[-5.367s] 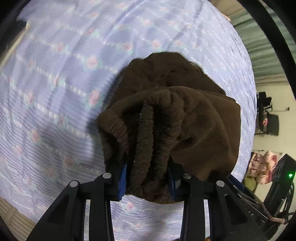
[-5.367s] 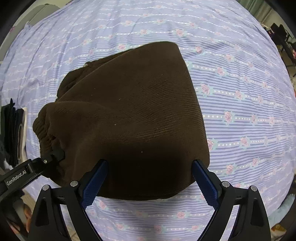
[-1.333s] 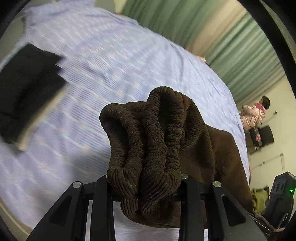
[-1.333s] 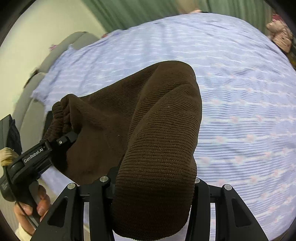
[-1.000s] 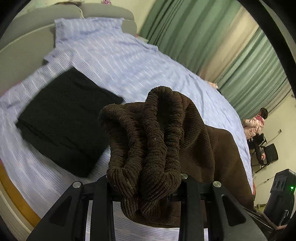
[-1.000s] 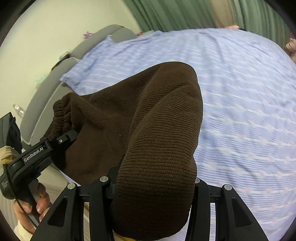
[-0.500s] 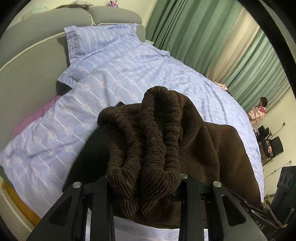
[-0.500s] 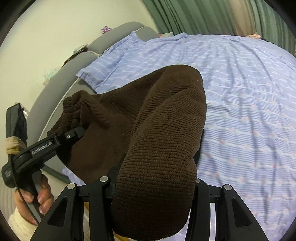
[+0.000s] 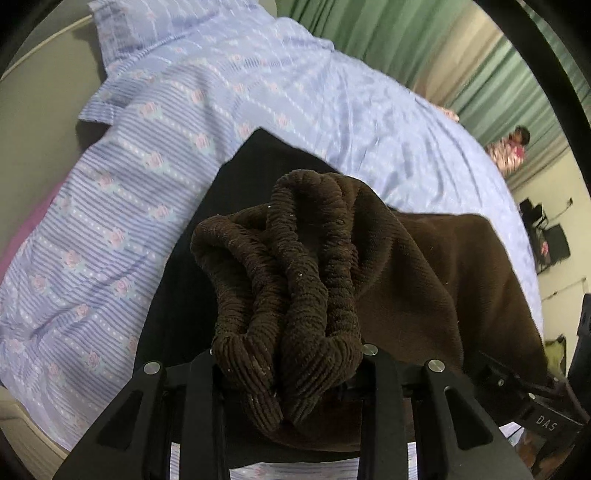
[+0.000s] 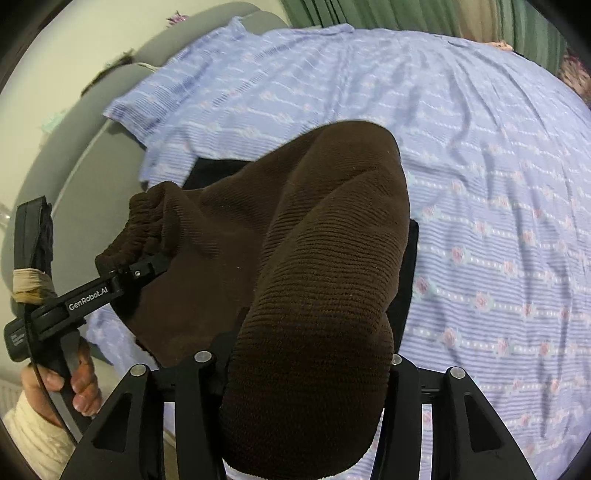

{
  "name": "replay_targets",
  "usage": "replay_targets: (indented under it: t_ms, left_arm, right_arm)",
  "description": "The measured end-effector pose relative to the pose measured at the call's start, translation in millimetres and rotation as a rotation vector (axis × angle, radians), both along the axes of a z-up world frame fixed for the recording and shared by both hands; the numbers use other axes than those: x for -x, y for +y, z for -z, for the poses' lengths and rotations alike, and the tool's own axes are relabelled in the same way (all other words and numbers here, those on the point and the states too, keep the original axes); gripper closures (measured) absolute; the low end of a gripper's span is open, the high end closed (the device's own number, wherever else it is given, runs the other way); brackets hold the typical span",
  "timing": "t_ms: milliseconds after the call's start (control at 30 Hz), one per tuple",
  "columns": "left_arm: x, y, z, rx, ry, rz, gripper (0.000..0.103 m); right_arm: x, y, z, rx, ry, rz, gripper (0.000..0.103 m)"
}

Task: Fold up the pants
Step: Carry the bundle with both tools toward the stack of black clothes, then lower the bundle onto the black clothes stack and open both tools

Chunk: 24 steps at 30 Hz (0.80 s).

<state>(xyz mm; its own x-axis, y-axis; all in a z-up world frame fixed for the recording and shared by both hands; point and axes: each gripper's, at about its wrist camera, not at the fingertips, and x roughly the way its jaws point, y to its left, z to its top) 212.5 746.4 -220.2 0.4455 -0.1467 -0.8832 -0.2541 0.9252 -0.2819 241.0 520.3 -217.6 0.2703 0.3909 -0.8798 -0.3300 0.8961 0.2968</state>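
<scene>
Both grippers are holding the folded brown corduroy pants (image 9: 388, 266) just above a folded black garment (image 9: 258, 158) that is lying on the lilac floral bedsheet (image 9: 122, 206) near the grey headboard (image 10: 85, 122). The left gripper (image 9: 288, 373) is clamping the bunched elastic waistband (image 9: 295, 266) between its black fingers (image 9: 201, 398); its jaws have just been opening slightly, with the ribbed folds wedged between them and bulging over the top. The right gripper (image 10: 299, 373) is gripping the thick folded end of the pants, its jaws likewise just easing wider, the cloth filling the whole gap and draping over the front. In the right wrist view the left gripper is showing from the side, its tip buried in the waistband, with the person's hand (image 10: 62, 380) and a cream knit sleeve (image 10: 33, 435) wrapping the handle. Whether the pants are already touching the black garment beneath cannot be told. Green curtains (image 9: 384, 33) are hanging beyond the bed.
</scene>
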Motion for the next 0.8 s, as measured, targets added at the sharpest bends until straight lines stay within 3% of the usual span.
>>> replay_targets:
  t_ms: [200,233,267,333,400,467,533,567,633,800]
  left_arm:
    - [-1,3,17,-0.012,0.057,0.003,0.062]
    - [-2,4,21,-0.018,0.078,-0.005,0.054]
    - [-2,5,23,-0.031,0.095,-0.012,0.040]
    - [-1,5,20,-0.126,0.128,-0.035,0.015]
    - [7,2,4,-0.206,0.110,-0.035,0.014]
    - [17,-7,-15,-0.306,0.107,-0.039,0.015]
    - [31,-25,-38,-0.405,0.090,-0.018,0.012]
    - [39,-35,-48,-0.433,0.074,-0.004,0.005]
    - [58,-58,-64,-0.448,0.044,0.028,0.003]
    - [96,-116,-79,-0.387,0.053,0.068,0.003]
  right_arm:
    - [-5,2,19,0.051,0.045,0.015,0.045]
    - [-8,2,22,0.059,0.061,0.022,0.039]
    - [-8,-1,25,0.070,0.078,0.028,0.036]
    - [-9,-5,29,0.090,0.120,0.050,0.027]
    - [-7,-11,23,0.077,0.137,0.050,0.026]
    - [3,-20,2,0.085,0.090,0.048,0.024]
    - [15,-30,-21,0.134,0.024,0.054,0.011]
    - [21,-36,-29,0.154,0.007,0.057,0.009]
    - [39,-54,-45,0.186,-0.009,0.066,0.008]
    - [83,-103,-58,0.208,0.010,0.068,0.008]
